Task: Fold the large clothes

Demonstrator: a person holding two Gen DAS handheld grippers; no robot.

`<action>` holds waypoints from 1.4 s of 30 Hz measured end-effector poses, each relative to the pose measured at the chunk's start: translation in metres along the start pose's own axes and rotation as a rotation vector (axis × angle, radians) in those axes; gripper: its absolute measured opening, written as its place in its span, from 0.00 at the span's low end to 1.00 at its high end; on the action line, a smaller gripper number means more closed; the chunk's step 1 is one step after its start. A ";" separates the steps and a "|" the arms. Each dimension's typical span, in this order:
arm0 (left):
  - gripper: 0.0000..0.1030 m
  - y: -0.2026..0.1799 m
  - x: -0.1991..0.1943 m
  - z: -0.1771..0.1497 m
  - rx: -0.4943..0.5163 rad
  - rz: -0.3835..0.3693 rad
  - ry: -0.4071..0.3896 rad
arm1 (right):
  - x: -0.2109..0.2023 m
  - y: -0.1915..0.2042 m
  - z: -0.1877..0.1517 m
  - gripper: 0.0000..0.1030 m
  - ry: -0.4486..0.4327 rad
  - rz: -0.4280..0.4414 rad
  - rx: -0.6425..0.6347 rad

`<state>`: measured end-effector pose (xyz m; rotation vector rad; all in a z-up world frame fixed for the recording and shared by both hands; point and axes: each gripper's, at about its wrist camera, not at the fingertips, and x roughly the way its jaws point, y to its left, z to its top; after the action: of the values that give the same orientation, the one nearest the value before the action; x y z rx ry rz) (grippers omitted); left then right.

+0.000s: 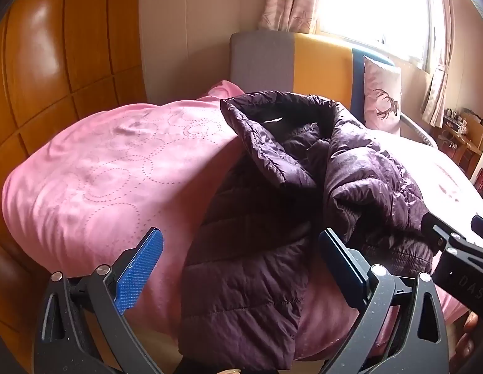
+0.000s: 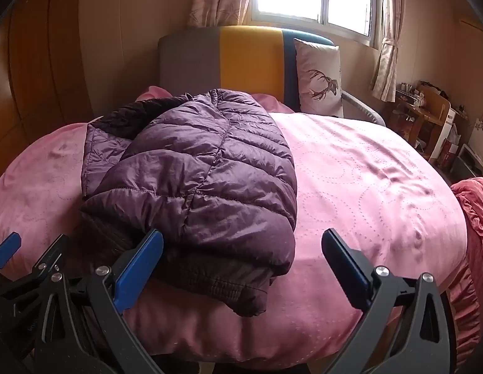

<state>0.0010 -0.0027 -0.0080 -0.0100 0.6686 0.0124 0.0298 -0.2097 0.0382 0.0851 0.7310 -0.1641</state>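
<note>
A dark purple quilted puffer jacket (image 1: 272,202) lies crumpled on a pink bed cover (image 1: 101,171), with its collar turned up toward the headboard and its hem hanging over the near edge. My left gripper (image 1: 241,249) stands open just above that near hem, and nothing sits between its blue pads. In the right wrist view the jacket (image 2: 194,171) bulges as a folded heap with a ribbed cuff at the front. My right gripper (image 2: 241,249) is open above the cuff end, its left finger (image 2: 138,268) close to the fabric. The right gripper's tip (image 1: 453,243) shows at the left view's right edge.
A grey, yellow and blue headboard (image 2: 241,62) stands behind the bed (image 2: 366,171), with a deer-print pillow (image 2: 319,78) leaning on it. A wooden wardrobe (image 1: 54,62) flanks the left. A cluttered desk (image 2: 428,115) and a red ruffled blanket (image 2: 472,218) sit at the right.
</note>
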 end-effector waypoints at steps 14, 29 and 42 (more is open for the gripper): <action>0.96 0.001 0.002 -0.001 0.015 0.012 0.005 | -0.002 0.001 0.002 0.98 -0.013 0.016 0.010; 0.96 -0.003 0.000 -0.001 0.018 0.012 0.006 | -0.005 0.001 0.002 0.98 -0.019 0.022 0.008; 0.96 -0.002 -0.001 0.000 0.013 0.007 0.005 | -0.003 0.002 0.000 0.98 -0.010 0.027 0.006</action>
<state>0.0003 -0.0048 -0.0073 0.0049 0.6741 0.0149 0.0284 -0.2071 0.0400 0.0999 0.7191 -0.1413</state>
